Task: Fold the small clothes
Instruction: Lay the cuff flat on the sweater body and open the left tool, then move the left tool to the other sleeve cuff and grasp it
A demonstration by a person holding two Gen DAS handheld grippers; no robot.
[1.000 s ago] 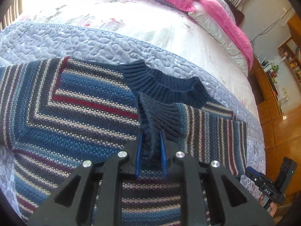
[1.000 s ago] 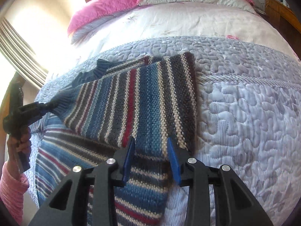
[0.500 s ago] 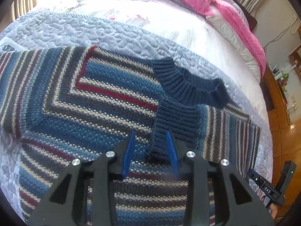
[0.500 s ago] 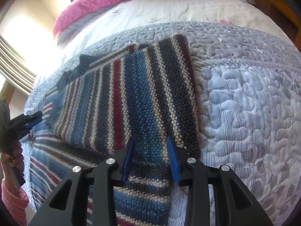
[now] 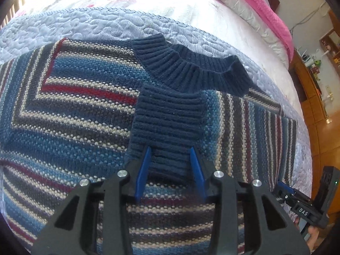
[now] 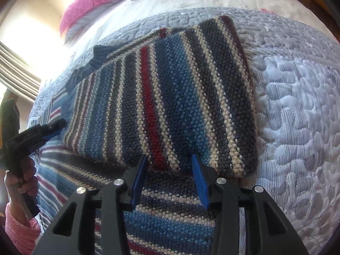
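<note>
Left wrist view: the left gripper (image 5: pixel 170 165) hangs spread over the navy cuff (image 5: pixel 167 127), which lies on the striped sweater (image 5: pixel 70 114) below the collar (image 5: pixel 195 70). Right wrist view: the right gripper (image 6: pixel 169 176) is spread at the near edge of the folded sleeve (image 6: pixel 170 97) on the quilt (image 6: pixel 297 106). Snagged knit could drag the fold open.

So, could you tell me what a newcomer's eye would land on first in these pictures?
First, the striped blue, cream and red knitted sweater spread on the pale lavender quilted bedspread, its navy ribbed cuff folded in beneath the navy ribbed collar. Next, the open left gripper straddling that cuff, and bright pink pillows at the bed's head.
</note>
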